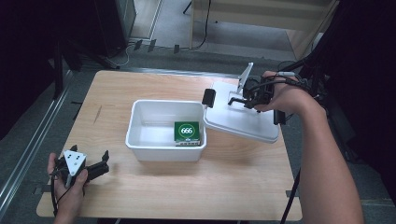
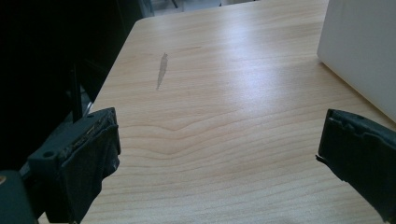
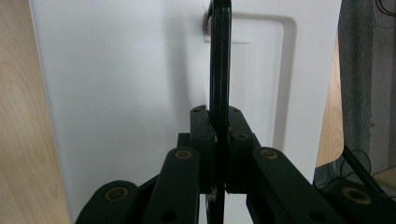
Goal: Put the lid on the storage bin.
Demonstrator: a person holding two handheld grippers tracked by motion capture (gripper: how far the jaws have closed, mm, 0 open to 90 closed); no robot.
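Note:
A white bin [image 1: 163,153] stands mid-table with a green box marked 666 [image 1: 187,133] inside, at its right end. The bin's white lid [image 1: 238,122] hangs tilted just right of the bin, its lower left edge near the bin's right rim. My right gripper [image 1: 247,99] is shut on the lid's black handle [image 1: 235,99]. In the right gripper view the thin handle [image 3: 219,56] runs up between the pressed jaws of the right gripper [image 3: 219,126], over the lid [image 3: 126,70]. My left gripper [image 1: 103,164] rests open at the table's front left, with nothing in the left gripper [image 2: 219,140].
The wooden table [image 1: 233,186] has bare room in front of the bin and along its left side. A black clasp [image 1: 208,98] sits at the lid's left corner. The bin's wall [image 2: 359,46] stands ahead and right of the left gripper. A grey smear [image 2: 161,70] marks the wood.

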